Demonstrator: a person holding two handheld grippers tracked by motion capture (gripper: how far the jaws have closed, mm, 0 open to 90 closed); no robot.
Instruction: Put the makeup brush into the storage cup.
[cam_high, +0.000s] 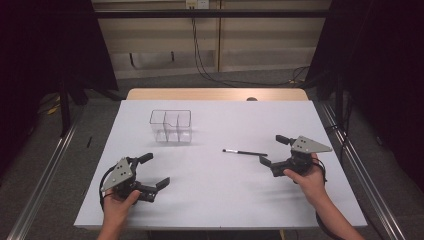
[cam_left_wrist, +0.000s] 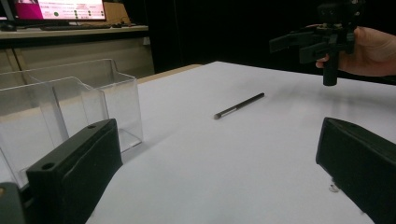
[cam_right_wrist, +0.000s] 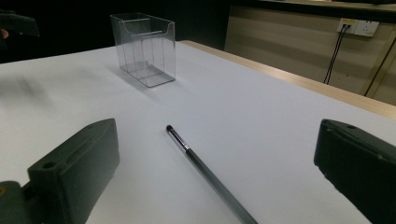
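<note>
The thin pen (cam_high: 244, 152) lies flat on the white table (cam_high: 215, 190), near the right gripper (cam_high: 281, 151) and apart from the clear box (cam_high: 171, 126). It looks light, stiff and rolly. Pinch its middle. Both the right and the left gripper (cam_high: 150, 172) gape wide, holding nothing.

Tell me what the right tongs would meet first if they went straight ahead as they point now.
Probably the thin black brush: it lies on the table between the open right tongs, running forward. The clear box stands farther off, to one side.
</note>
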